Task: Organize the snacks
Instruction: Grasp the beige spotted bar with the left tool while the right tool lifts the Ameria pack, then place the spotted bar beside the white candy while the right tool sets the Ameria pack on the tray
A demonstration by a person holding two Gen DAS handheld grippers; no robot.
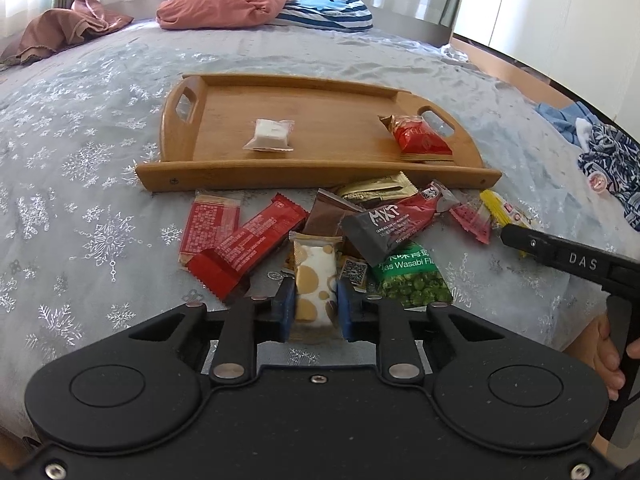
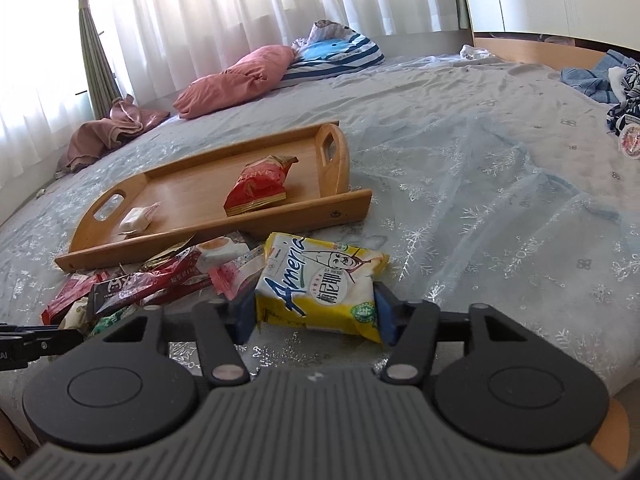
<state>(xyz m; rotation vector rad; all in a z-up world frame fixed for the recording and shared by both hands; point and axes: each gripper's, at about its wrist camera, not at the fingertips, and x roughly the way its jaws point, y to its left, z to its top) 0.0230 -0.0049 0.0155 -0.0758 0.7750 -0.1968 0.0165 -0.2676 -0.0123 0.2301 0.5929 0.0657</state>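
Beside tray [image 1: 312, 180] edge, snacks [image 1: 316, 240] crowded

The green pea packet [image 1: 412, 280] lay half buried under the dark wrapper [image 1: 384, 224], its name readable only in part, and a small coded sachet [image 1: 354, 272] showed just a corner. In the left wrist view the yellow packet [image 1: 506, 212] was mostly covered by the right gripper's finger, and the person's hand [image 1: 608, 356] was cut off by the picture's edge. Print on the red bars [image 1: 240, 240] was too small to read; the clothes [image 2: 612, 80] ran off the right wrist view.
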